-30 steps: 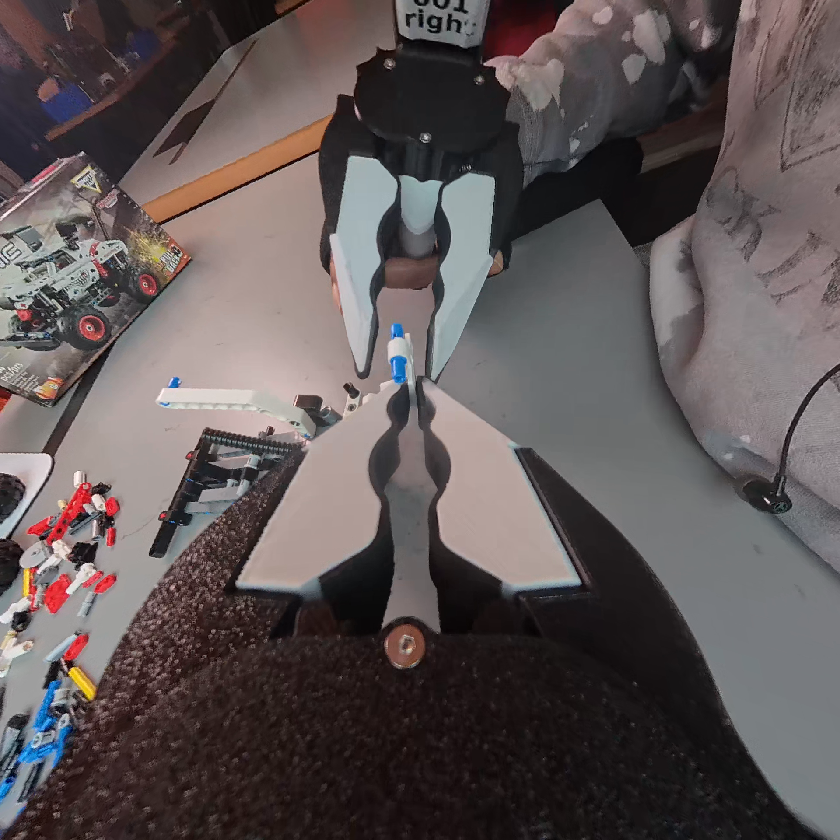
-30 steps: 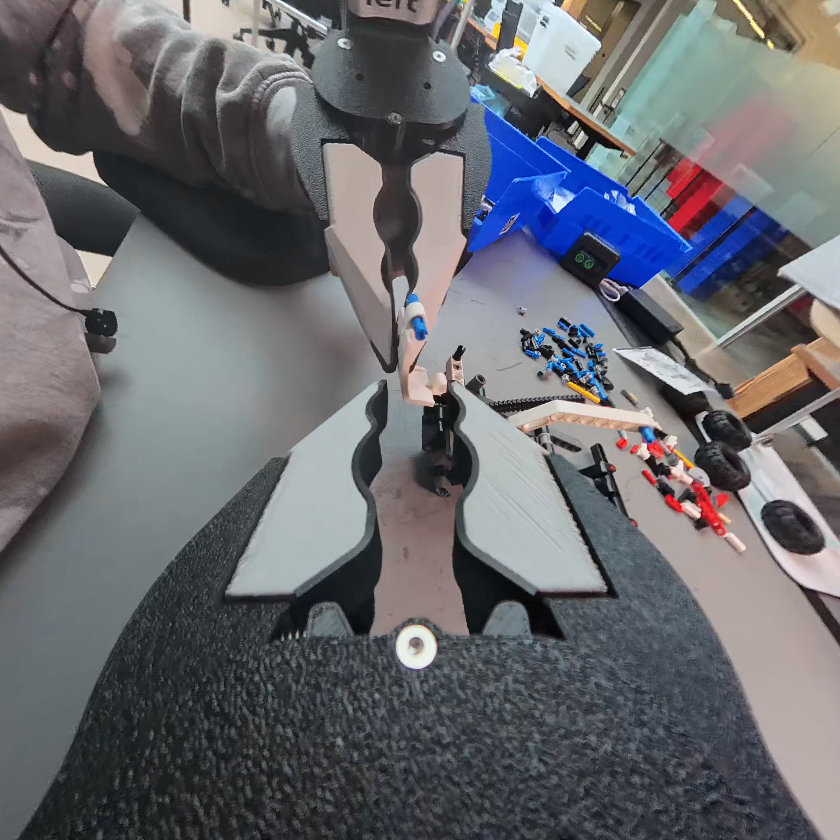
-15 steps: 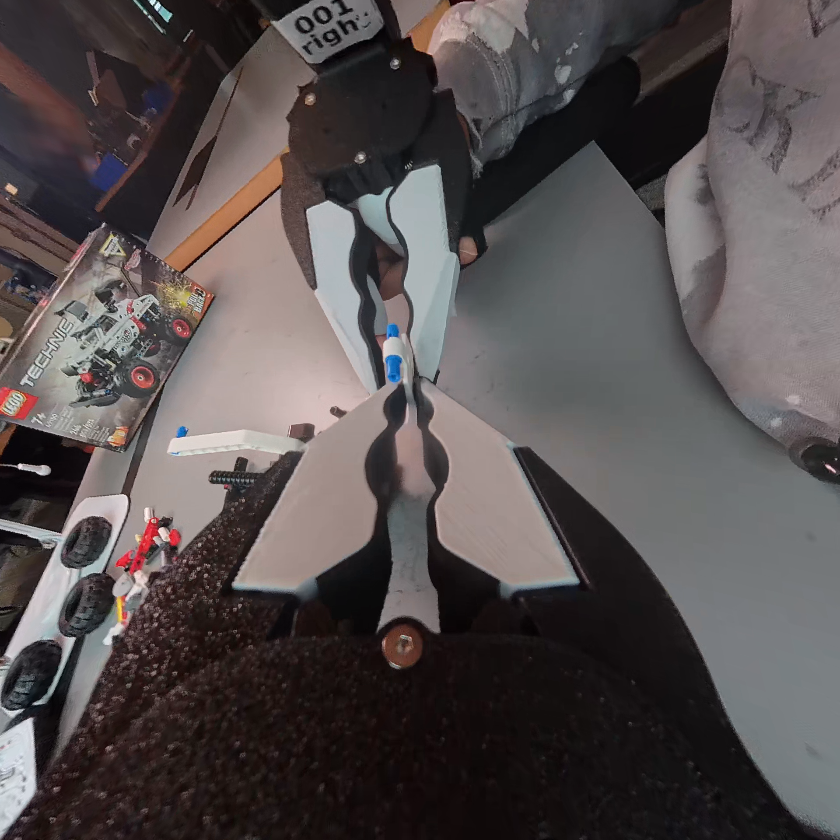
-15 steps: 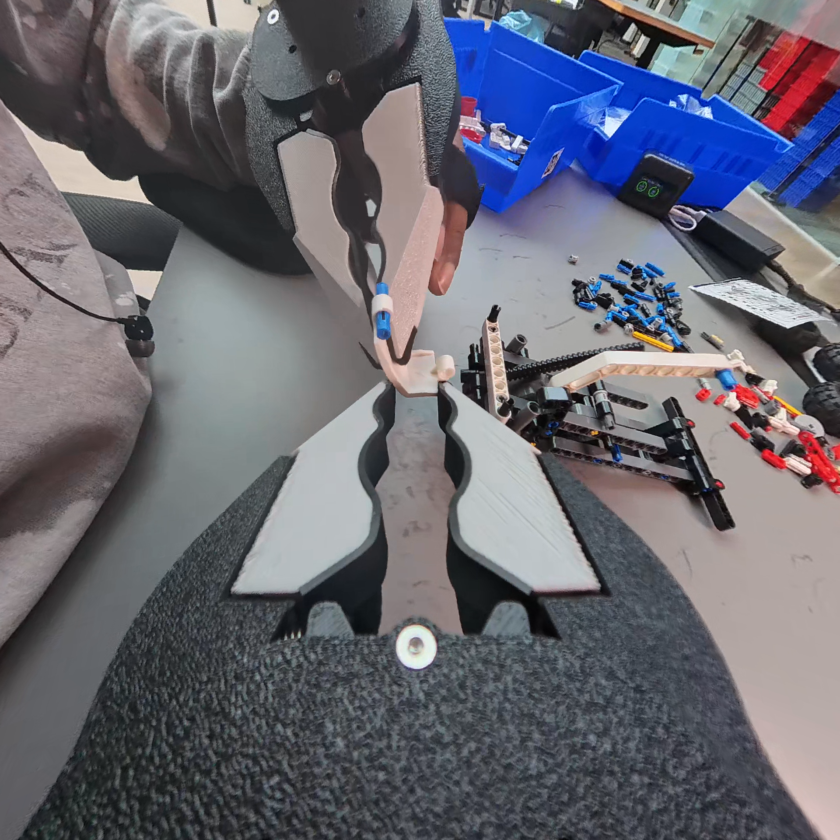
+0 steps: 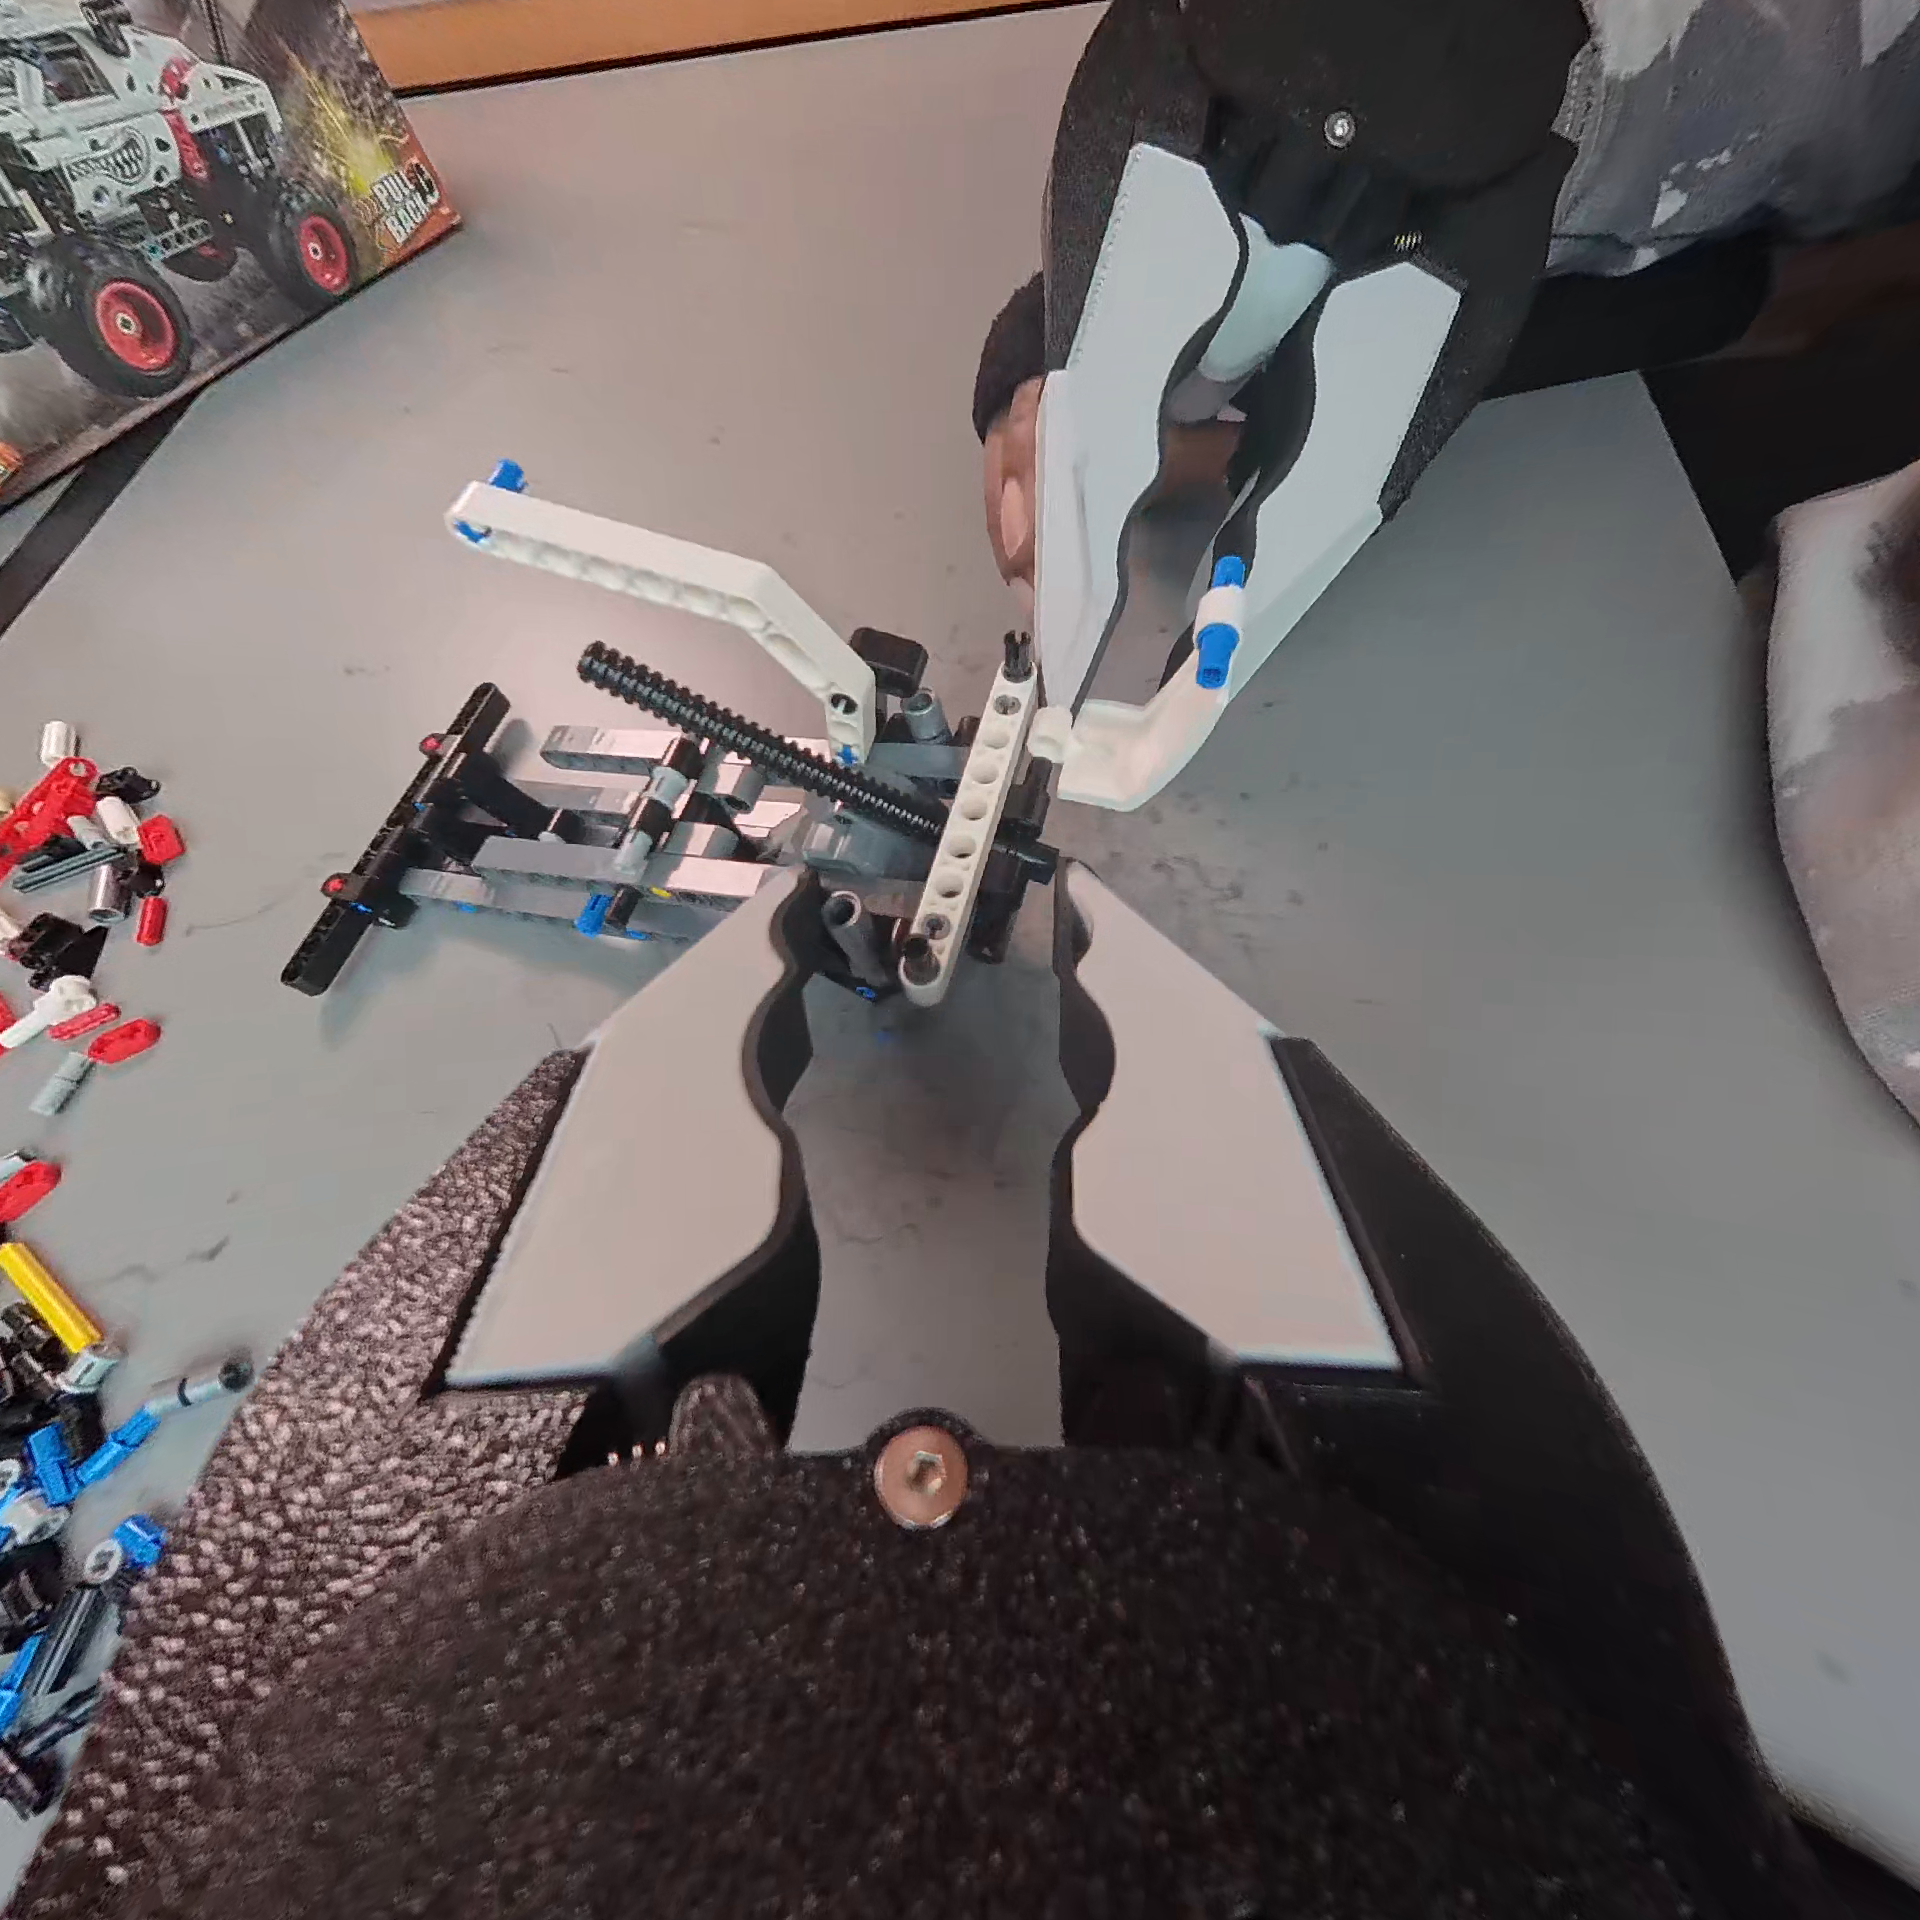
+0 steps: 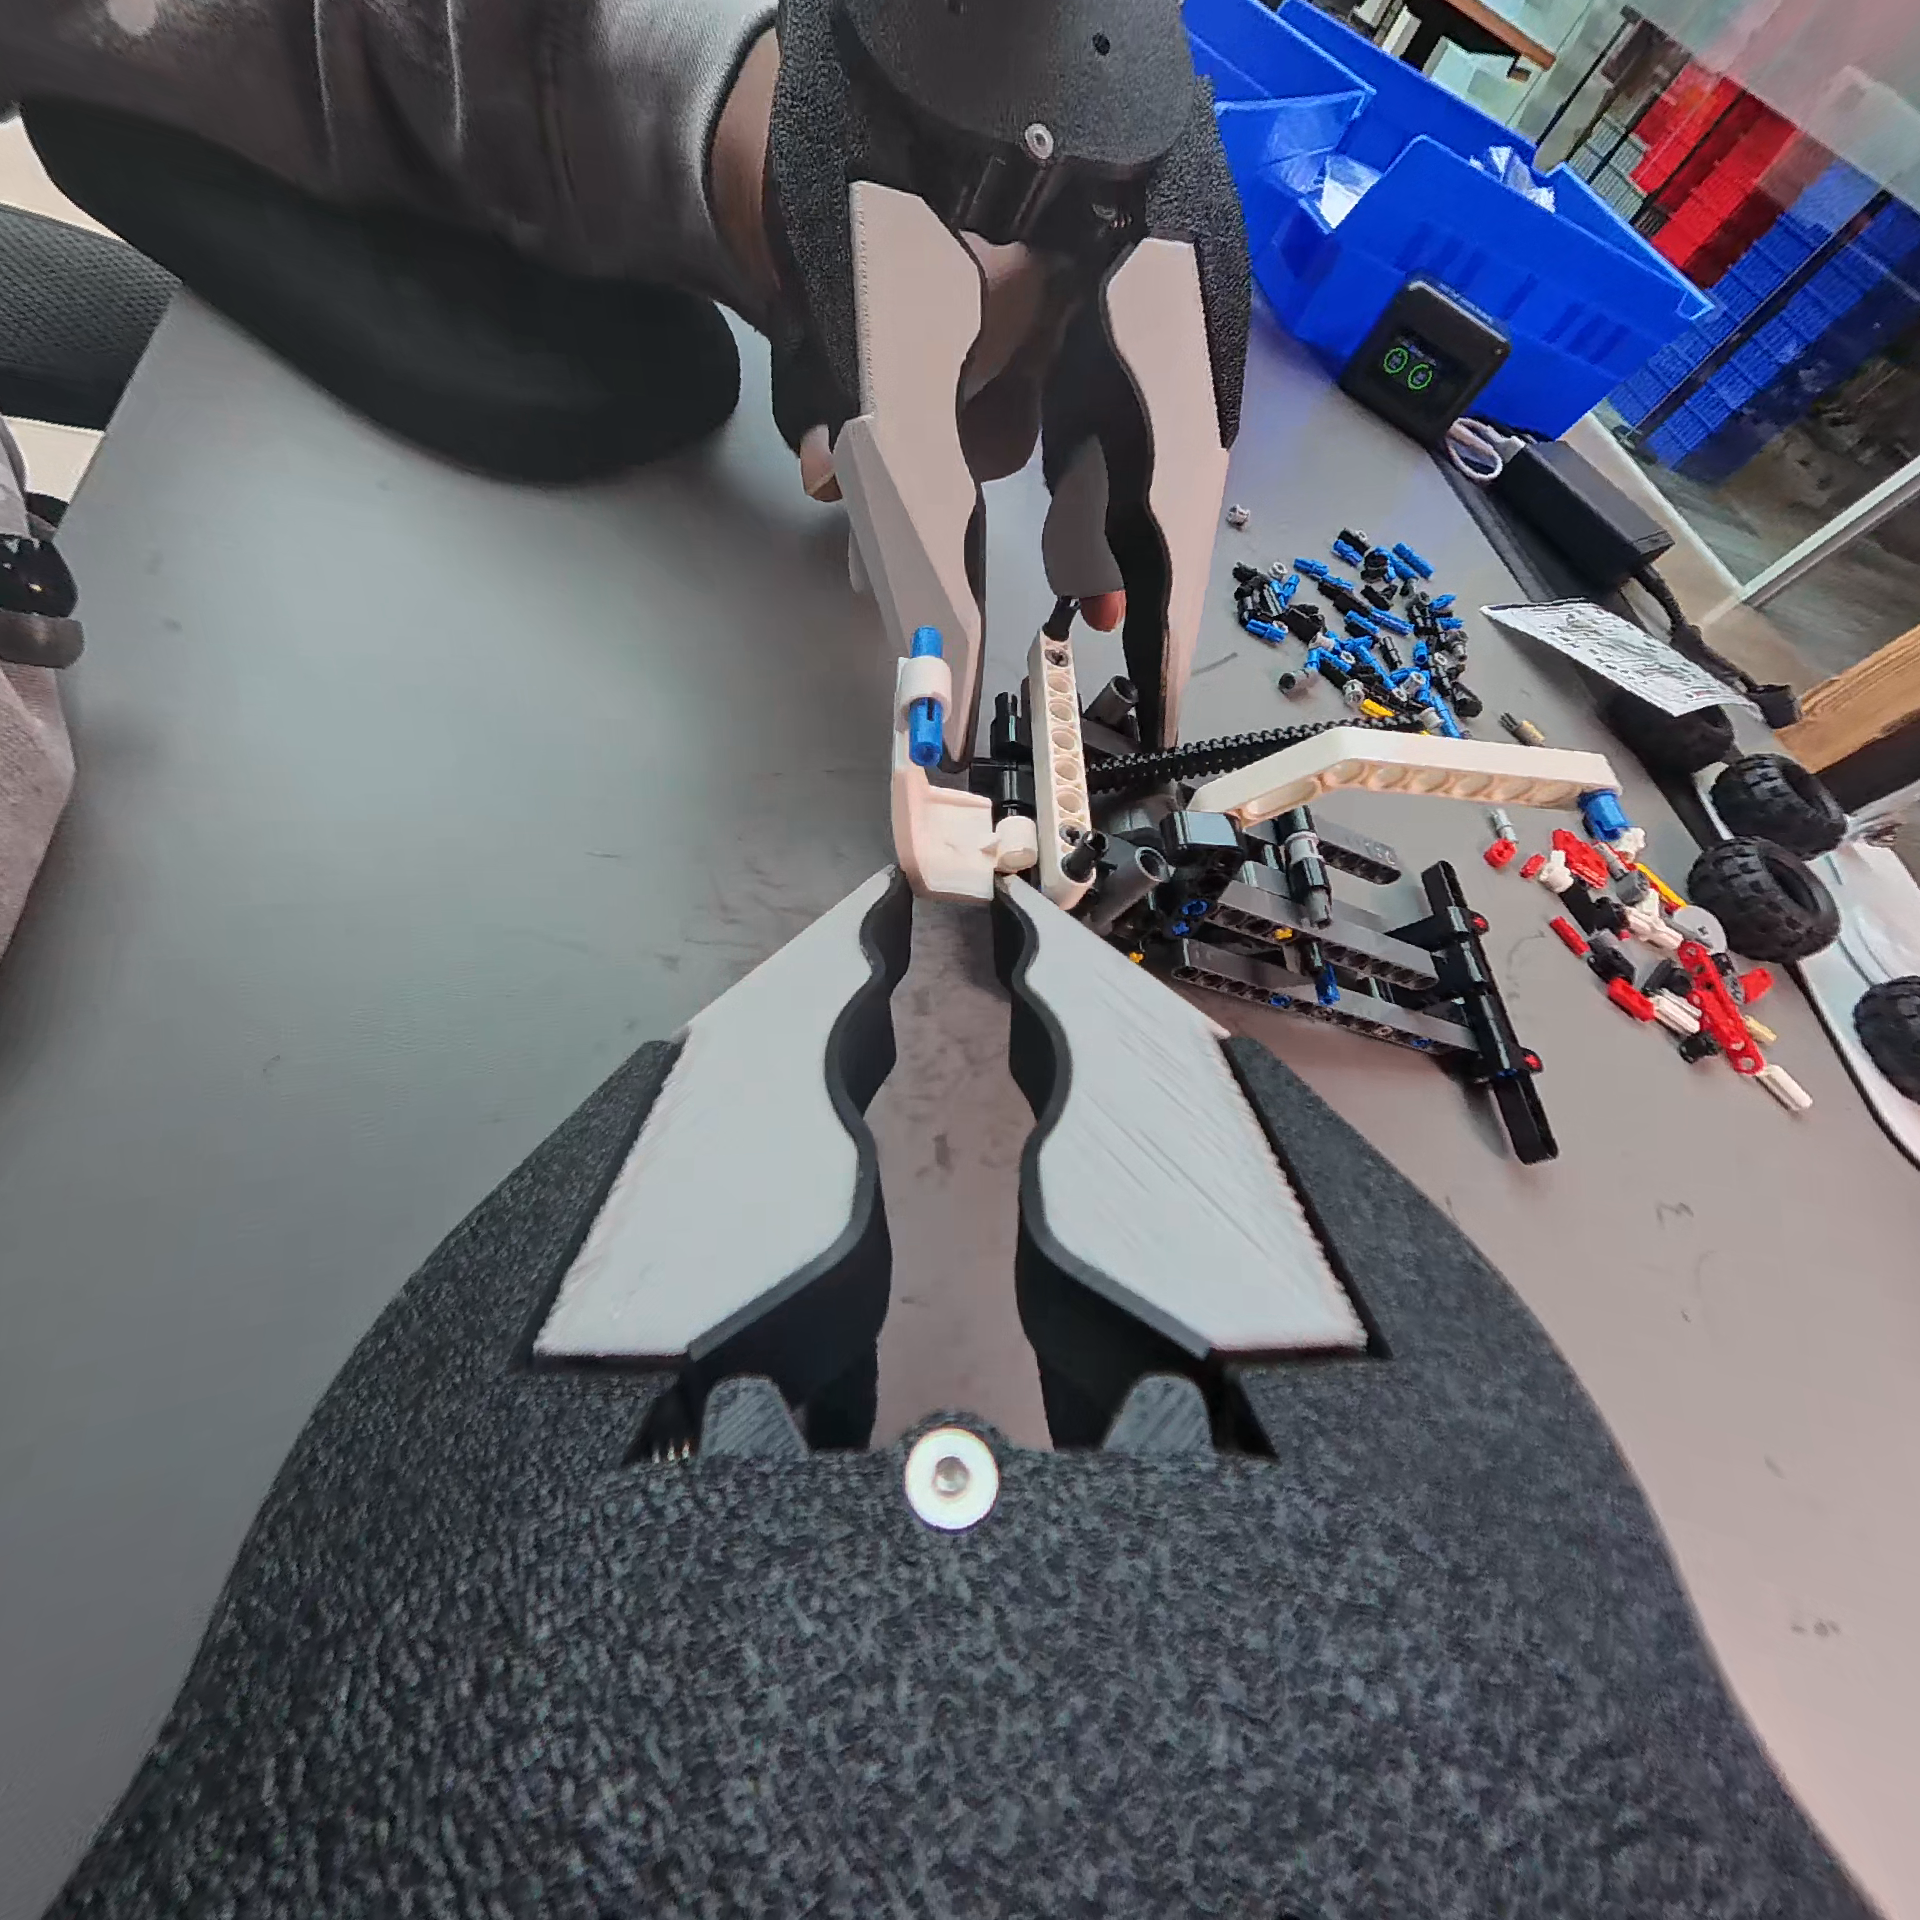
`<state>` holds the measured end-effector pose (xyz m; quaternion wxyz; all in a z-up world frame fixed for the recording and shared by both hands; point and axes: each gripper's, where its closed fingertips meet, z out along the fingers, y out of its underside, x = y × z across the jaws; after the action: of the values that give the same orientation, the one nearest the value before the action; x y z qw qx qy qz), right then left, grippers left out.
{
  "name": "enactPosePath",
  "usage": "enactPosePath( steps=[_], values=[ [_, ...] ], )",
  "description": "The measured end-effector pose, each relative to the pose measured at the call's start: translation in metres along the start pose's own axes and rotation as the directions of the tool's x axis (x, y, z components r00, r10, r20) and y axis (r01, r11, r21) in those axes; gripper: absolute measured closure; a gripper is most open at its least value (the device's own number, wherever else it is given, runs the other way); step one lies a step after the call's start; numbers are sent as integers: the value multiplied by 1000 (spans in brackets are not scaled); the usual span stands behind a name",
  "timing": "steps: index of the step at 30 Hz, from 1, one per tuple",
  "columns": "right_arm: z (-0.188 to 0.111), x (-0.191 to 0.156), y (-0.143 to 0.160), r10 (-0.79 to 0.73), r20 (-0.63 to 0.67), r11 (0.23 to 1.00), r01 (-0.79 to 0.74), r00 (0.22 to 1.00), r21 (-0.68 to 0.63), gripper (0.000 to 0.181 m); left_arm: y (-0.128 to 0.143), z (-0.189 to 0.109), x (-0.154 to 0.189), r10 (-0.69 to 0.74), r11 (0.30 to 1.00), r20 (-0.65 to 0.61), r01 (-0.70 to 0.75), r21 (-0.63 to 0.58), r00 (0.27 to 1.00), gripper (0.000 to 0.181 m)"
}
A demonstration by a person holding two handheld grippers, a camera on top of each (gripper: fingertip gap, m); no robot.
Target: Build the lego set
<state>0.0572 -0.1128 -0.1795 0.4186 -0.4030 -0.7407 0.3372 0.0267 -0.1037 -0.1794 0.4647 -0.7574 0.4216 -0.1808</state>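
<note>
A partly built black and grey Lego chassis (image 5: 665,831) lies on the grey table, with a long white bent beam and an upright white holed beam (image 5: 977,821). It also shows in the right wrist view (image 6: 1299,935). My right gripper (image 6: 948,883) is shut on a small white angled piece (image 6: 935,821) that carries a blue pin (image 6: 925,696). The piece's end touches the upright beam. My left gripper (image 5: 925,894) is open and empty, its fingers on either side of the chassis's near end. The right gripper (image 5: 1143,717) also shows in the left wrist view with the angled piece (image 5: 1127,753).
The set's box (image 5: 156,208) lies at the far left. Loose red, black and blue parts (image 5: 83,883) are heaped on the left. In the right wrist view there are small parts (image 6: 1361,623), black tyres (image 6: 1766,894), a paper sheet (image 6: 1621,655) and blue bins (image 6: 1455,208). Some 4 cm of space lies between my two pairs of fingers.
My left gripper has let go of the white angled piece and opened around the chassis's end. My right gripper has closed on the piece and brought it down against the upright beam.
</note>
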Motion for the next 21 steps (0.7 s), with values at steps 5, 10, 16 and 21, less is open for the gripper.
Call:
enactPosePath(
  steps=[5, 10, 16, 21],
  values=[
    [1, 0, 2, -5, 23, 1000, 5, 1000, -3, 167, 1, -1, 4, 10, 1000, -34, -10, 13, 999, 128],
    [3, 0, 3, -20, 30, 1000, 20, 999, -11, 167, 4, -4, 6, 77, 997, -54, -77, 6, 996, 121],
    [5, -1, 4, -24, 39, 1000, 24, 999, -16, 167, 4, -1, -3, 133, 991, -10, -133, 7, 991, 139],
    [5, -2, 5, -31, 48, 999, 32, 998, -21, 168, 4, 1, -4, 165, 986, 20, -164, -5, 986, 143]
  ],
)
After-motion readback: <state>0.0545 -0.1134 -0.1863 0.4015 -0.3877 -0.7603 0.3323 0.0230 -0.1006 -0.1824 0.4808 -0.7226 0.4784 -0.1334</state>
